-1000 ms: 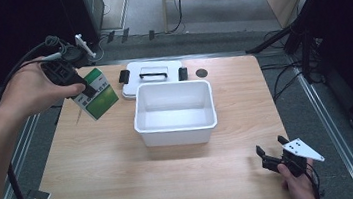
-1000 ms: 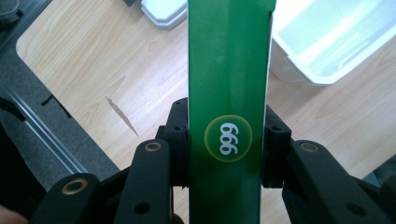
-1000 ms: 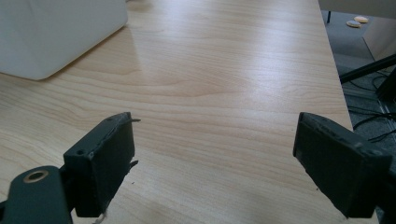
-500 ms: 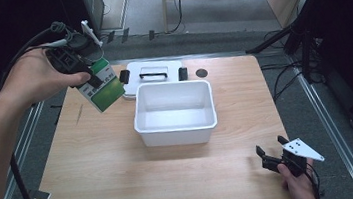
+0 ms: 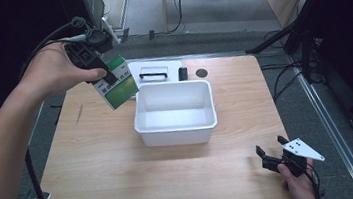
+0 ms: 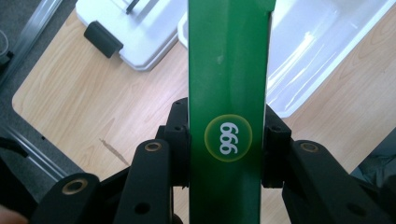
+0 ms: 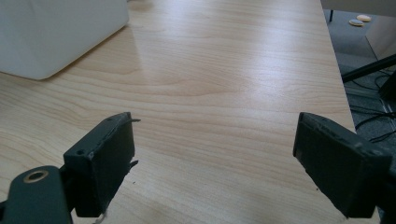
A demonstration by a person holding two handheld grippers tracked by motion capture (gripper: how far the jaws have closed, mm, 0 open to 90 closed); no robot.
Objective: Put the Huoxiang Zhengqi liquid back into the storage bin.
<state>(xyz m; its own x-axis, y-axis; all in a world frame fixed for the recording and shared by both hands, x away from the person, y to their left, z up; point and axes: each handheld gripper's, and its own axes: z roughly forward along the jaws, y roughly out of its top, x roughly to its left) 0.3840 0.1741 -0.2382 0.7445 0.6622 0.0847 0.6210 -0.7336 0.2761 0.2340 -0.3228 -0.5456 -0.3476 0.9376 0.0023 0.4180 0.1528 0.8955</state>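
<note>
Two grippers are at work around the white plastic bin [image 5: 175,110], which stands open near the middle of the wooden table [image 5: 123,176]. The left gripper [image 5: 106,77] is clamped on a green carton [image 5: 118,83], its jaws pressing both narrow sides; in the left gripper view the carton [image 6: 228,93] bears a round "999" label [image 6: 228,138]. It hangs tilted in the air just beyond the bin's left far corner, clear of the tabletop. Behind the bin lies its white lid [image 5: 154,73] with a black handle, and past that a small black block [image 5: 183,73] and a dark round disc [image 5: 201,72]. The right gripper [image 5: 270,159] rests low at the table's near right corner, well apart from the bin, jaws spread wide with nothing between them.
</note>
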